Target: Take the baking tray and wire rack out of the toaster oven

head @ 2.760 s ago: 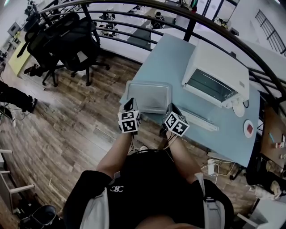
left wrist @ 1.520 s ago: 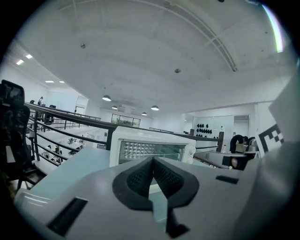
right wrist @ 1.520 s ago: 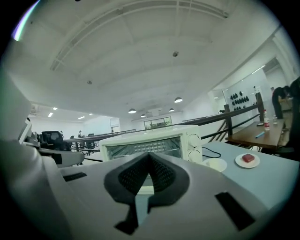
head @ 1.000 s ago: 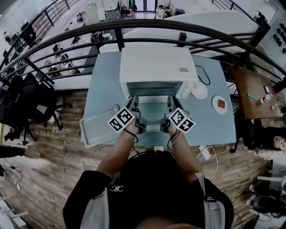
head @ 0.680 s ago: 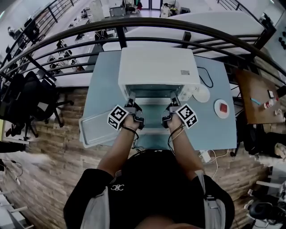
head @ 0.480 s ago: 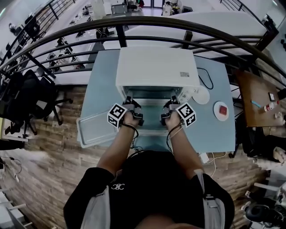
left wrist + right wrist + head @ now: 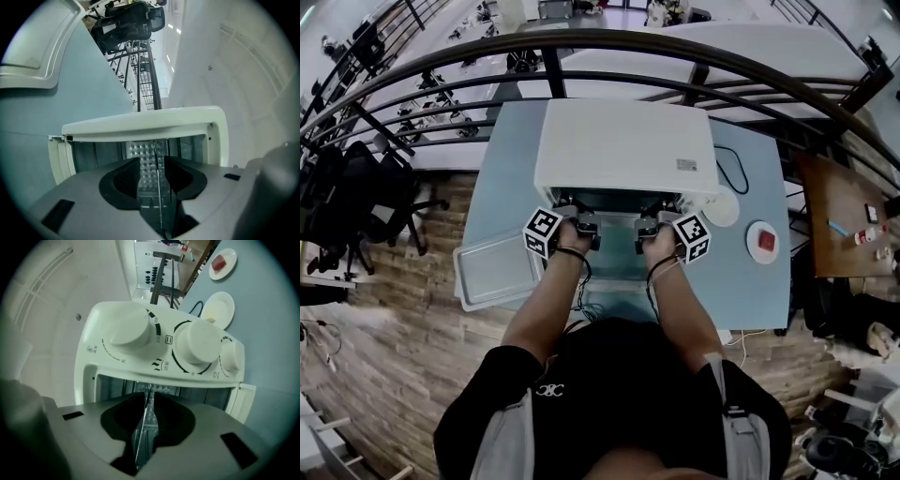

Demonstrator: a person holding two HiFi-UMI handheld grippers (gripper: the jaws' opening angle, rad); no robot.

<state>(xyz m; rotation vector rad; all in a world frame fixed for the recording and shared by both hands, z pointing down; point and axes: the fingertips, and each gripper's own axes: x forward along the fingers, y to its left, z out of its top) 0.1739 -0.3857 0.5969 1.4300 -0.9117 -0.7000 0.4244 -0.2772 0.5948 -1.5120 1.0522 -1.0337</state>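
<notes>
1. The left gripper (image 7: 151,159) has a matte grey body and black pads. Its jaws have just been opening and stand wide apart. The wire rack (image 7: 157,187) shows as a thin bright metal line in the gap, touching neither pad.
2. The right gripper (image 7: 149,394) has just been closing its jaws. They stand narrowly apart around the rack's thin edge, not clamped on it.
3. The baking tray (image 7: 497,270), a shallow grey rectangle with a rounded rim, lies on the pale blue table (image 7: 759,291), left of the oven.
4. The rack sits in the mouth of the toaster oven (image 7: 623,150), a glossy white box with rounded corners, smooth round knobs (image 7: 129,329) and an embossed metal back wall.
5. A round white plate (image 7: 220,308) lies just beside the oven's knob side.
</notes>
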